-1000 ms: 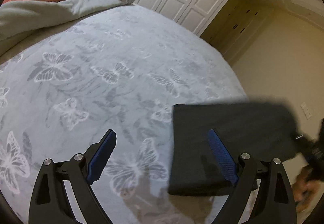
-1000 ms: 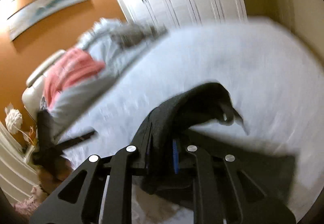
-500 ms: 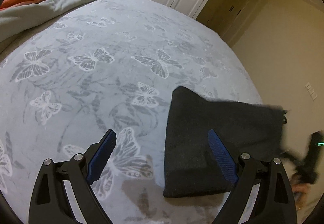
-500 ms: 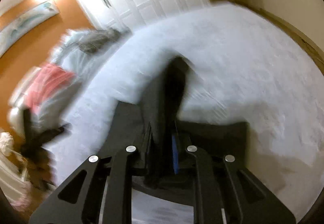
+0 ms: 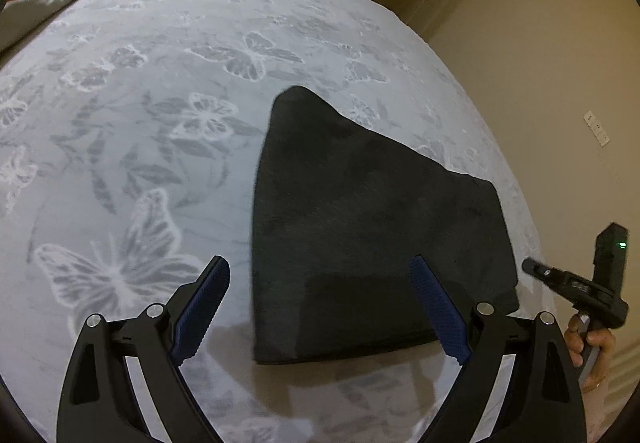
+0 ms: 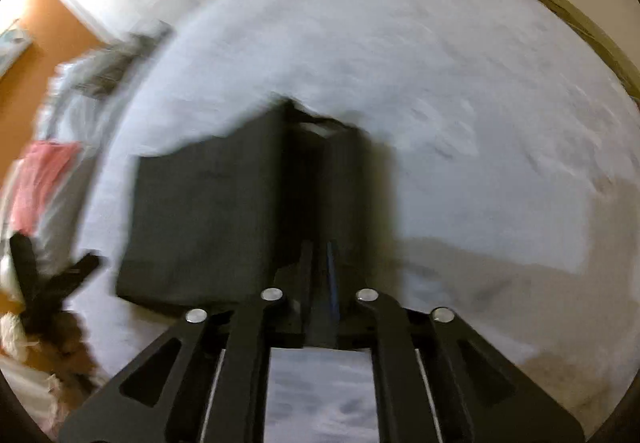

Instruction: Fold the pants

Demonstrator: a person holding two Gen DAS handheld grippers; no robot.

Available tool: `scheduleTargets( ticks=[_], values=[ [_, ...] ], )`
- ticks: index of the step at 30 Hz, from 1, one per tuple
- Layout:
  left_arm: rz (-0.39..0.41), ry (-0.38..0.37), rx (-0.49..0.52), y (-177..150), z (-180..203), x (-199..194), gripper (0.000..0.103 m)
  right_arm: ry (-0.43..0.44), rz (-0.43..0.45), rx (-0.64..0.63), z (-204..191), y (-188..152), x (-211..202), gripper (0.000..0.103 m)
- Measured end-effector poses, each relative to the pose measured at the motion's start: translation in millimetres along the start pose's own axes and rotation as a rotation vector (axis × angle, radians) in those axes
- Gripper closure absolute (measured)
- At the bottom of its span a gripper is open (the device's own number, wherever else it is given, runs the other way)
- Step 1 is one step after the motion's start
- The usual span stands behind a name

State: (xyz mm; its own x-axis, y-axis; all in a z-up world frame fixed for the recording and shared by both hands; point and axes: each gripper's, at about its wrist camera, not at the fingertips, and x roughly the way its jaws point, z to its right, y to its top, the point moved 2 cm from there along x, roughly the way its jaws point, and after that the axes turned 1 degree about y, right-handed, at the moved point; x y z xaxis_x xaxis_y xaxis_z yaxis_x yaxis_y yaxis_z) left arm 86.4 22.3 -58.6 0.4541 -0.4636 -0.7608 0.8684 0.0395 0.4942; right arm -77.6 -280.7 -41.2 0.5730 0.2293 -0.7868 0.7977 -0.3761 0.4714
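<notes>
Pants (image 5: pixel 360 227) lie folded, partly between the parted left tongs (image 5: pixel 324 307).

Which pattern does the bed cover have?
Pale grey bed cover printed with white butterflies and leaves; the left wrist view shows it best.

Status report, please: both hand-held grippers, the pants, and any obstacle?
Left hand-held gripper open, empty, above the bed. Right hand-held gripper shut on the pants edge. Pants folded, lying flat. Nothing in the way.
</notes>
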Motion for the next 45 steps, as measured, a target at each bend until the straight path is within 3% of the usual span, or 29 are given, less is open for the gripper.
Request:
scheduleTargets(
  ticks=[1, 2, 3, 8, 10, 11, 13, 16, 17, 18, 19, 21, 24, 26, 27, 31, 34, 45],
  values=[
    [0.005, -0.001, -0.001, -0.1, 1.7, -0.1, 0.014, 0.002, 0.023, -0.022, -5.2, 2.8, -3.9, 0.063],
    [0.014, 0.006, 0.008, -0.8, 5.1, 0.1, 0.014, 0.002, 0.049, -0.041, -10.3, 4.3, -5.9, 0.049],
    [0.020, 0.014, 0.019, -1.7, 6.6, 0.1, 0.014, 0.002, 0.067, -0.057, -15.2, 6.4, -3.6, 0.043],
    [0.021, 0.065, 0.098, -10.8, 16.2, 6.6, 0.014, -0.009, -0.050, -0.085, -13.9, 14.2, 38.2, 0.046],
    [0.009, 0.061, 0.107, -13.1, 17.1, 8.9, 0.014, -0.039, -0.101, -0.106, -15.5, 5.0, 55.3, 0.073],
    [0.006, 0.058, 0.105, -13.4, 16.5, 9.0, 0.014, -0.035, -0.111, -0.103, -16.8, 4.2, 61.0, 0.082],
    [0.010, 0.047, 0.092, -12.3, 14.0, 6.9, 0.014, -0.040, -0.057, -0.153, -34.1, 9.4, 41.5, 0.091],
    [0.010, 0.021, 0.059, -8.9, 8.3, 2.8, 0.014, 0.065, 0.077, -0.151, -54.0, 16.4, -14.9, 0.091],
    [0.005, 0.014, 0.049, -8.2, 6.6, 2.9, 0.014, 0.054, 0.100, -0.168, -55.3, 14.6, -23.8, 0.090],
    [-0.002, 0.007, 0.037, -7.9, 4.4, 4.2, 0.014, -0.010, 0.098, -0.196, -49.1, 9.4, -20.7, 0.090],
    [-0.010, 0.004, 0.030, -8.1, 3.0, 6.2, 0.014, -0.066, 0.053, -0.200, -38.8, 5.1, -5.7, 0.087],
    [-0.031, 0.010, 0.017, -9.3, 0.5, 13.2, 0.014, -0.180, -0.128, -0.181, -11.3, -9.0, 42.7, 0.080],
    [-0.056, 0.002, -0.016, -10.1, -3.0, 20.7, 0.014, -0.163, -0.014, -0.187, -20.7, 7.0, 19.0, 0.075],
    [-0.071, -0.009, -0.045, -10.4, -5.3, 25.4, 0.014, -0.113, 0.092, -0.143, -19.7, 14.5, -4.6, 0.048],
    [-0.075, -0.008, -0.049, -10.5, -5.8, 27.1, 0.014, -0.087, 0.106, -0.111, -15.3, 16.8, -9.9, 0.048],
    [-0.053, 0.066, -0.018, -11.7, -4.3, 34.8, 0.014, -0.085, 0.030, 0.016, 6.8, 17.3, 8.0, 0.048],
    [-0.037, 0.096, 0.012, -11.3, -0.8, 37.3, 0.014, -0.090, -0.019, 0.027, 18.5, 12.9, 22.0, 0.047],
    [-0.054, 0.050, -0.008, -9.5, -2.5, 56.4, 0.012, -0.024, -0.111, 0.064, 20.9, 5.1, 57.3, 0.029]
  ],
)
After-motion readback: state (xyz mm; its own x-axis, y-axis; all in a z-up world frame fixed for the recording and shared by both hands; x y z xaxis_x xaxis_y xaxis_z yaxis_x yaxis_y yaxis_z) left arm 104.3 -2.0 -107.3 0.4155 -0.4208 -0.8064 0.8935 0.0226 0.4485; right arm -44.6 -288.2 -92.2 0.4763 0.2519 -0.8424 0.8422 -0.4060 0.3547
